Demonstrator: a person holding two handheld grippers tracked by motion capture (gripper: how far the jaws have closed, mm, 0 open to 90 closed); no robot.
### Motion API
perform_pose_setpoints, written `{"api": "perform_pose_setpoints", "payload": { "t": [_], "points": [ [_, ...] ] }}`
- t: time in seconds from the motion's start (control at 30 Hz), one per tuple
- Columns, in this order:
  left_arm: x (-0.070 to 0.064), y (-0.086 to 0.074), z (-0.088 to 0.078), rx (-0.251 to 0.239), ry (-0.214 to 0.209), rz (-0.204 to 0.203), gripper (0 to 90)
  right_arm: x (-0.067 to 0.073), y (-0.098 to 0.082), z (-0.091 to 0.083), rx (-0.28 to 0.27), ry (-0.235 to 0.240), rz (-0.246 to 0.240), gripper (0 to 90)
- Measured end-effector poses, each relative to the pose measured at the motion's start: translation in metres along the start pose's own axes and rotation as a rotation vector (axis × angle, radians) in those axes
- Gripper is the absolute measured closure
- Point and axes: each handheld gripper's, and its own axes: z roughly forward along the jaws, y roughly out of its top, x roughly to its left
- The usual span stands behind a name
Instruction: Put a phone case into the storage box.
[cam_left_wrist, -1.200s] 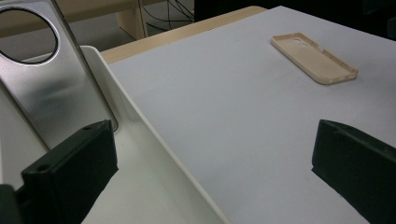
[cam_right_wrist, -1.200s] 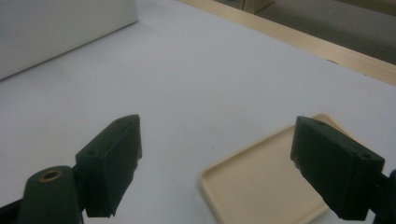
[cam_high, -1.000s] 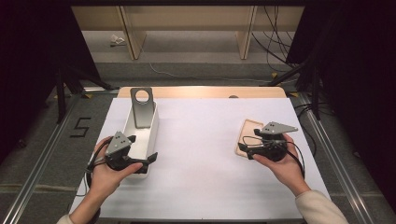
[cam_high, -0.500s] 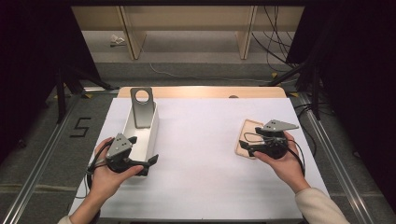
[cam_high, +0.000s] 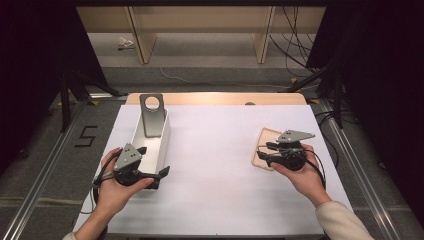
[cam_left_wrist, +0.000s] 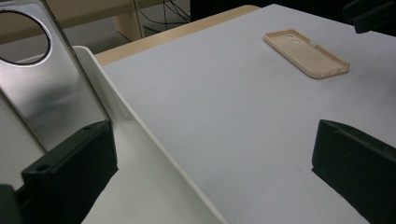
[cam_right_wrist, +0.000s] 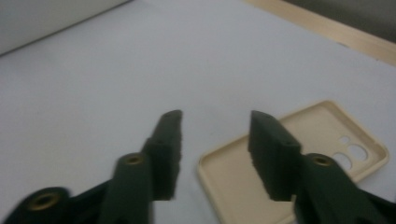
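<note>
high view: the table (cam_high: 215, 200) carries a white sheet. a white tray (cam_high: 162, 142) lies along the left edge, with a grey metal stand (cam_high: 152, 117) leaning up at its far end. the left gripper (cam_high: 161, 173), held in the left hand (cam_high: 117, 187), sits at the tray's near end, its jaws standing wide apart across the tray's right wall. a beige phone case (cam_high: 261, 150) lies open side up near the right edge. the right gripper (cam_high: 263, 154), held in the right hand (cam_high: 300, 172), is right over the case's near part; whether it touches cannot be told here.

left gripper view: the jaws are wide apart, one inside the tray, one over the sheet, gripping nothing. the phone case lies well apart, toward the far right corner.

right gripper view: the jaws have just been closing and stand half apart. one side edge of the phone case runs between them; the pads do not press on it.
</note>
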Motion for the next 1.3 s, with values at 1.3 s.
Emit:
{"api": "perform_pose_setpoints", "payload": {
  "t": [1.3],
  "points": [
    [0.005, 0.0, -0.002, -0.004, 0.015, -0.009, 0.0, -0.019, -0.021, 0.031, 0.462, -0.06, -0.022, 90.0]
  ]
}}
